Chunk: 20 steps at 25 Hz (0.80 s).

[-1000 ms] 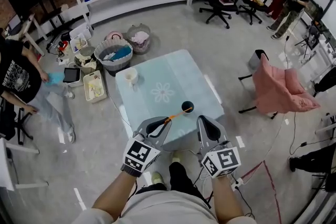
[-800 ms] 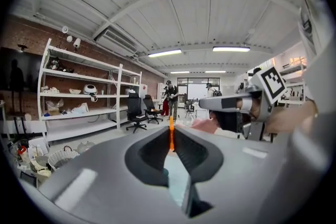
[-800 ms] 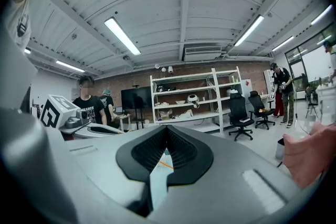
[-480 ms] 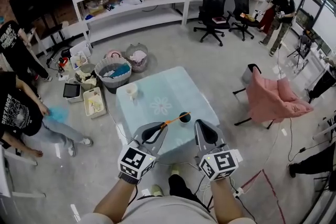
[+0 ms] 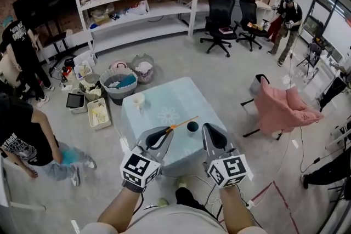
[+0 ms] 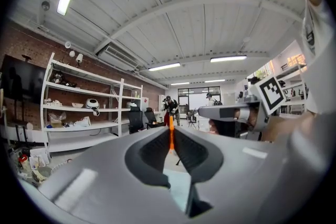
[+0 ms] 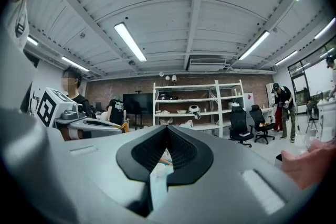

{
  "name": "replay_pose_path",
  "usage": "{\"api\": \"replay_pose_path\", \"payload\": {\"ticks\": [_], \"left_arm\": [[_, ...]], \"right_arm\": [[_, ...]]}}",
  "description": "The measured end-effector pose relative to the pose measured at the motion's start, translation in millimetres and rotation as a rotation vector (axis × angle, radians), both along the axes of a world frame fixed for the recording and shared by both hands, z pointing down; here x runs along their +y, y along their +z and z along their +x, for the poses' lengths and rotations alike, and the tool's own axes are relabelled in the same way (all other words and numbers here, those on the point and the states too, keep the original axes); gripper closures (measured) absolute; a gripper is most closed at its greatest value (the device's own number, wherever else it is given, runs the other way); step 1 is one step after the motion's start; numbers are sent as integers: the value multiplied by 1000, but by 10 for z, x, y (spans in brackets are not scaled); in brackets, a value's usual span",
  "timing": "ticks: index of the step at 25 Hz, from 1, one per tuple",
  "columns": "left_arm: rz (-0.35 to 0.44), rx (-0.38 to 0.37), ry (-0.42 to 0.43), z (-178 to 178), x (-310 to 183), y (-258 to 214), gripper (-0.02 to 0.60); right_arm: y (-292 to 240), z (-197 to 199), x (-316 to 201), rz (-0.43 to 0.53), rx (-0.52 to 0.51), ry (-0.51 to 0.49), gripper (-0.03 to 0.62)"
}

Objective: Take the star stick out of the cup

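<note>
My left gripper is shut on a thin orange stick, which slants up to the right from its jaws. The stick's far end shows just past the rim of a small dark cup standing on the pale blue table. In the left gripper view the stick stands pinched between the jaws. My right gripper hangs beside the cup's right side, shut on nothing. In the right gripper view its jaws meet at the tips. The stick's star end is too small to make out.
A white cup stands on the table's far left corner. Baskets and bins sit on the floor behind the table. A chair draped in pink cloth is at the right. People stand at the left and far right.
The view and both grippers have risen, so the table looks smaller. The stick's far end met the cup before; now it shows beyond the rim.
</note>
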State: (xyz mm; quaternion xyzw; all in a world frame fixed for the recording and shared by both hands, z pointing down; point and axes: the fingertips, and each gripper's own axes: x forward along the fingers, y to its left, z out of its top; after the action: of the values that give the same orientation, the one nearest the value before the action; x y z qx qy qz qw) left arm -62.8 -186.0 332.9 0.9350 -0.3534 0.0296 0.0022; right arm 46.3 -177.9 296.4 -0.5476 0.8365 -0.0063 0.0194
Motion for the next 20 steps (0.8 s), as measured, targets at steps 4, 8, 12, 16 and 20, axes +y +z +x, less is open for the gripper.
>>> {"api": "replay_pose_path", "payload": {"ticks": [4,8,12,16,20], "left_arm": [[18,12,-9,-69,34,-74,557],[32,22,-16,-124,48,-143,557],[40,27,-20,-151,61,-153,557],[36,34,-23,-162,69,-192,557],[39,38,-23,-165,99,-200,557]], "right_arm": [[-66,-51,44,16,10,-2,583],[-92,-93,62,18,31,3,584],[-82,-116,79,19,41,4,585],[-124,-130,92,19,45,2,585],[-120,-140,123,18,50,2,585]]}}
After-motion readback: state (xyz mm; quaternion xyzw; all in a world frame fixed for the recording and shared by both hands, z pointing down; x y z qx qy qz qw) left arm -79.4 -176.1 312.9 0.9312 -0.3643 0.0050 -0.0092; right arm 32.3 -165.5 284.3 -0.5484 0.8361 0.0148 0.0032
